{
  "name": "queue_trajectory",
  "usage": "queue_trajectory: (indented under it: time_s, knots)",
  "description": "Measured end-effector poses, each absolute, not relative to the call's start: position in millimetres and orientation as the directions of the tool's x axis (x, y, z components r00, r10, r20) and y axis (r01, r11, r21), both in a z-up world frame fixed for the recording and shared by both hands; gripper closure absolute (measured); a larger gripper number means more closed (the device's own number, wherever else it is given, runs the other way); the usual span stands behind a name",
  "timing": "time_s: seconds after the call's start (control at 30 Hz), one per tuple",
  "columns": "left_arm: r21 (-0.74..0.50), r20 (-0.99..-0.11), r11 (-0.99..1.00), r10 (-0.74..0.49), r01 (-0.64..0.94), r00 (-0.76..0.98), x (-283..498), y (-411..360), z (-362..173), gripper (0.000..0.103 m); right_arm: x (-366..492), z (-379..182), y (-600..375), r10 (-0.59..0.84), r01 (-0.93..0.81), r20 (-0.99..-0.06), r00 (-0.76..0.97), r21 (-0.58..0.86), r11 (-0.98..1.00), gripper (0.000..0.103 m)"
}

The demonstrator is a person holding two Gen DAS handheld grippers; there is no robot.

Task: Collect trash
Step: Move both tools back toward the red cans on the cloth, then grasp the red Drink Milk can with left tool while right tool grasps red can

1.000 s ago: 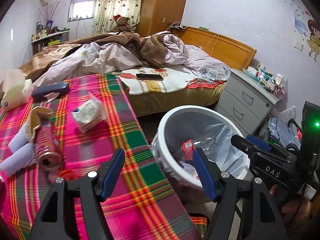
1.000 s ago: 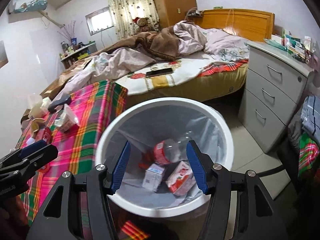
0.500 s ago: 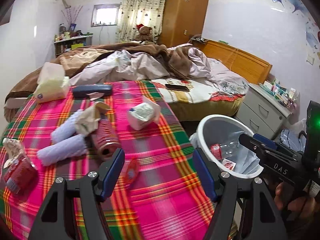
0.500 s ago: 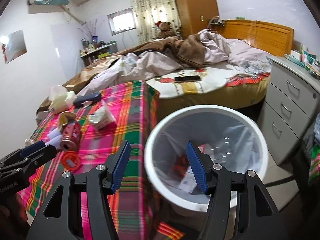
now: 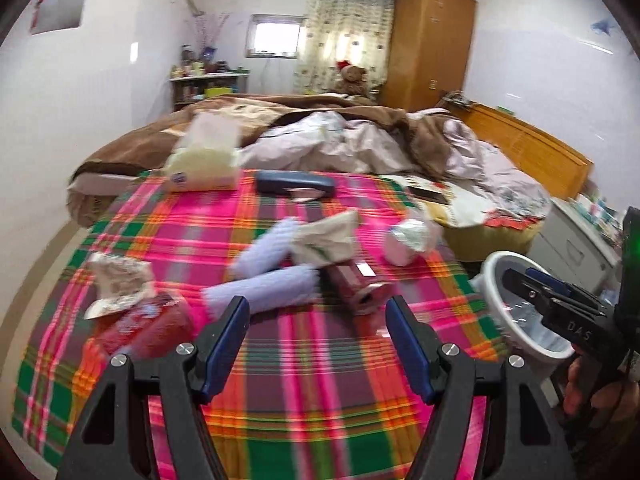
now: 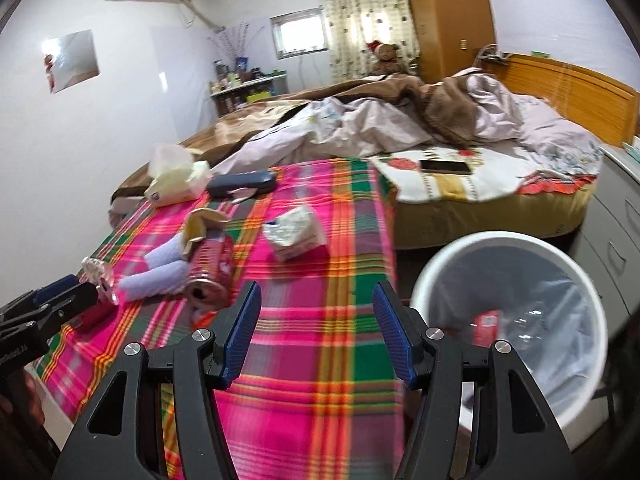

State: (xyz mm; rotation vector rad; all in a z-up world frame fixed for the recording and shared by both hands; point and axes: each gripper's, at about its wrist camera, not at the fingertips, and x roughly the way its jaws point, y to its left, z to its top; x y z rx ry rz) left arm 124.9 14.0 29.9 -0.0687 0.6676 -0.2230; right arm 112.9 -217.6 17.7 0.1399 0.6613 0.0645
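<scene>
Left gripper (image 5: pixel 318 334): jaws spread wide, nothing between them, held above the plaid tablecloth (image 5: pixel 304 368). Red drink can (image 5: pixel 357 286) lies on its side just ahead of and slightly right of the gap, open end toward the camera, not touching either finger. Two lilac rolls (image 5: pixel 276 264) lie beside the can on its left; a crumpled wrapper (image 5: pixel 328 236) rests on the can's far end. Red packet w/ torn foil (image 5: pixel 138 316) sits left of the left finger. White crumpled pack (image 5: pixel 408 238) lies farther back-right; tissue pack (image 5: pixel 202 164) and dark blue case (image 5: pixel 294 185) at the table's far edge. Right gripper (image 6: pixel 316 330): jaws likewise apart and empty, over the cloth near the table's right edge. White trash bin (image 6: pixel 436 268) w/ clear liner stands on the floor right of it, beside the table; contents incl. a red item (image 6: pixel 486 326), blurred, type cannot be told. Left-view foreground is motion-blurred; labels on can and packets unreadable. Bin is partly cut off by the right gripper body in the left view.
</scene>
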Motion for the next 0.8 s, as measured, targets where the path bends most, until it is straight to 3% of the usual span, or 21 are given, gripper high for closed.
queue_trajectory:
  time_s: [0.57, 0.8]
  knots:
    - [-0.084, -0.687, 0.996, -0.088, 0.041, 0.721, 149.6, 110.2, -0.9, 0.030, 169.5, 2.0, -141.6, 0.186, -0.159, -0.686, 0.704, 0.103, 0.982, 0.043]
    - [-0.093, -0.723, 0.995, -0.095, 0.039, 0.684, 164.7, 132.0, -16.9, 0.030, 184.5, -5.8, -131.5, 0.186, -0.170, -0.717, 0.672, 0.095, 0.981, 0.043]
